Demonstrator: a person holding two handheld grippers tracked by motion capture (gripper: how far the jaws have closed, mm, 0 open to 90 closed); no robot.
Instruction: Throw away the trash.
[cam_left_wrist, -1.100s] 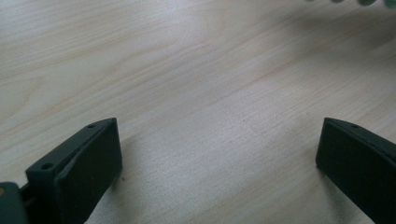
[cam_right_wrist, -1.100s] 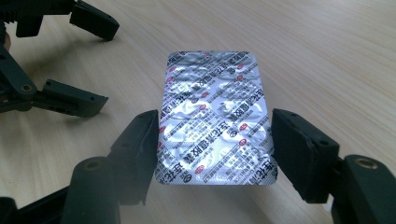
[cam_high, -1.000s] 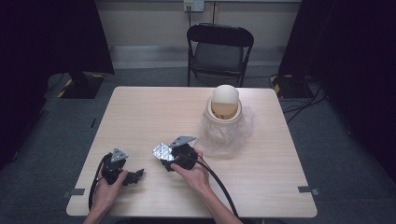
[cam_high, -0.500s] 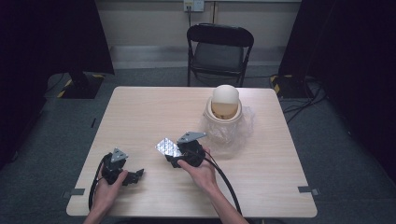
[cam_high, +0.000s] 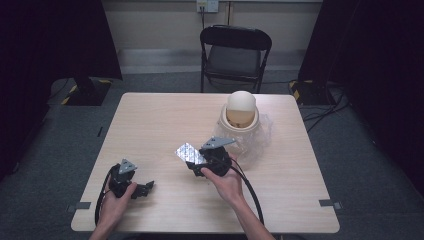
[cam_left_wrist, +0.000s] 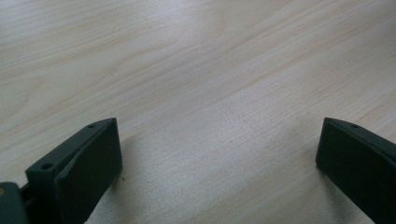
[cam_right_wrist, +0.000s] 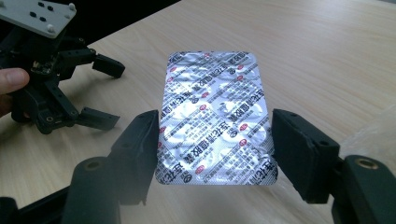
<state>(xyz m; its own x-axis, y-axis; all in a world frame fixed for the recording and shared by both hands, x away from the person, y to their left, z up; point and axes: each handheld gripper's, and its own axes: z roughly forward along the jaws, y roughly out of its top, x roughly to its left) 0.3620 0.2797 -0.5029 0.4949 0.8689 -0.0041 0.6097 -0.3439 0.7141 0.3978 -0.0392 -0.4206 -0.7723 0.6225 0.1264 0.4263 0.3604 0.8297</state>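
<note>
The right gripper (cam_right_wrist: 212, 140) clamps a foil blister pack (cam_right_wrist: 215, 116) by its long edges, above the table (cam_high: 150, 125). Its printed foil face is legible in the right gripper view. The left gripper (cam_left_wrist: 217, 158) rests on the table, jaws spread wide with nothing between.

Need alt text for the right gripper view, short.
A silver foil blister pack printed with red and dark text is gripped by its side edges in the right claw, above a light wood table. At upper left, the left claw rests open on the table.

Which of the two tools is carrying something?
The right tool: a silver pill sheet sits clamped between its jaws. The left tool stands open over bare table.
</note>
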